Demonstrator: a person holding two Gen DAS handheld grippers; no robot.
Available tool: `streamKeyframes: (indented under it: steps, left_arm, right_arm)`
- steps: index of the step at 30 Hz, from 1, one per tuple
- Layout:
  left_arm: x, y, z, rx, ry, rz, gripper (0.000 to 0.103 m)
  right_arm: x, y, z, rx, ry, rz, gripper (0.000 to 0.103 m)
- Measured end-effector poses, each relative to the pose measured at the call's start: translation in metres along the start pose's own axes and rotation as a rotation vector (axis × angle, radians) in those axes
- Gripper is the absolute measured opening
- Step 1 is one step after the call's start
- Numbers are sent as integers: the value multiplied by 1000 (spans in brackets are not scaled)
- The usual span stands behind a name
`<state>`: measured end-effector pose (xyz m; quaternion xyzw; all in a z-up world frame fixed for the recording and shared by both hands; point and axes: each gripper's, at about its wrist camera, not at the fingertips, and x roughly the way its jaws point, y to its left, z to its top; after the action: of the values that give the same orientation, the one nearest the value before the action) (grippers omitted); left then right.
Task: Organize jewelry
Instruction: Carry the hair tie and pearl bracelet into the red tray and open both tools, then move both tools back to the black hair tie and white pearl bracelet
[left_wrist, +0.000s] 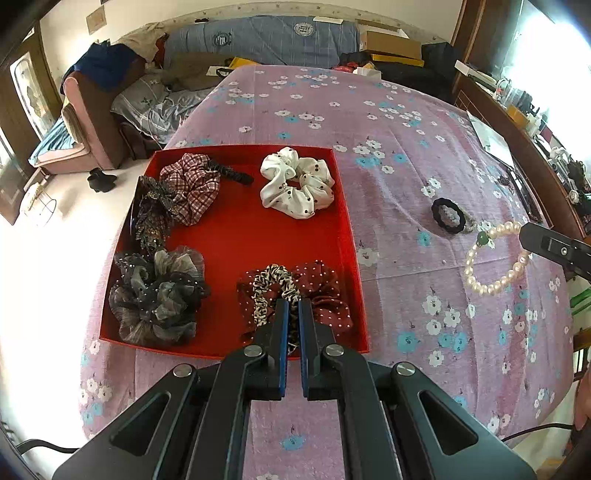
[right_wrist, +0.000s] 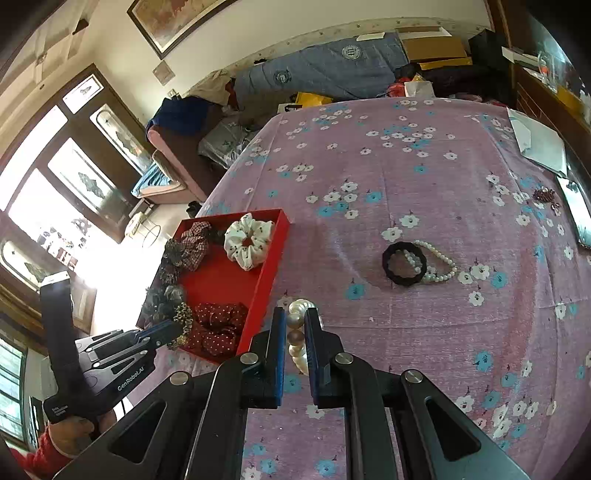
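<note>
A red tray (left_wrist: 243, 236) lies on the purple flowered bedspread and holds several scrunchies. My left gripper (left_wrist: 293, 306) is shut on a leopard-print scrunchie (left_wrist: 273, 284) over a dark red dotted scrunchie (left_wrist: 325, 295) at the tray's near right corner. My right gripper (right_wrist: 295, 321) is shut on a pearl bracelet (right_wrist: 297, 332), held above the cloth right of the tray; the bracelet also shows in the left wrist view (left_wrist: 495, 258). A black hair tie (right_wrist: 404, 264) and a second pearl bracelet (right_wrist: 439, 266) lie on the cloth further right.
In the tray are a white dotted scrunchie (left_wrist: 295, 182), a plaid one (left_wrist: 192, 188) and a grey tulle one (left_wrist: 159, 295). A small dark red trinket (right_wrist: 546, 195) and white papers (right_wrist: 543, 144) lie at the bed's far right. A sofa (left_wrist: 92, 118) stands to the left.
</note>
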<state>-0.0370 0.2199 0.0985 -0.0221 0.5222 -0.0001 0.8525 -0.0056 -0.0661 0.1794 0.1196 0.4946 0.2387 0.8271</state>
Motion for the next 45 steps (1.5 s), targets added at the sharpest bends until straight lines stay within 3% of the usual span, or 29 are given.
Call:
streamKeyframes:
  steps: [13, 18, 25, 31, 39, 45]
  left_arm:
    - [16, 29, 2, -39, 38, 2, 5]
    - [18, 47, 8, -81, 37, -50, 5]
    - [17, 77, 48, -129, -17, -121, 5]
    - [33, 92, 96, -94, -38, -138, 5]
    - [85, 90, 120, -71, 71, -226, 5]
    - [115, 88, 119, -56, 129, -131, 5]
  right_arm:
    - [30, 31, 6, -34, 58, 23, 12]
    - [45, 43, 9, -47, 85, 35, 12]
    - [58, 66, 21, -89, 91, 65, 12]
    - [80, 92, 32, -130, 97, 97, 12]
    - [115, 115, 44, -140, 111, 164, 12]
    - [157, 101, 41, -100, 172, 125, 12]
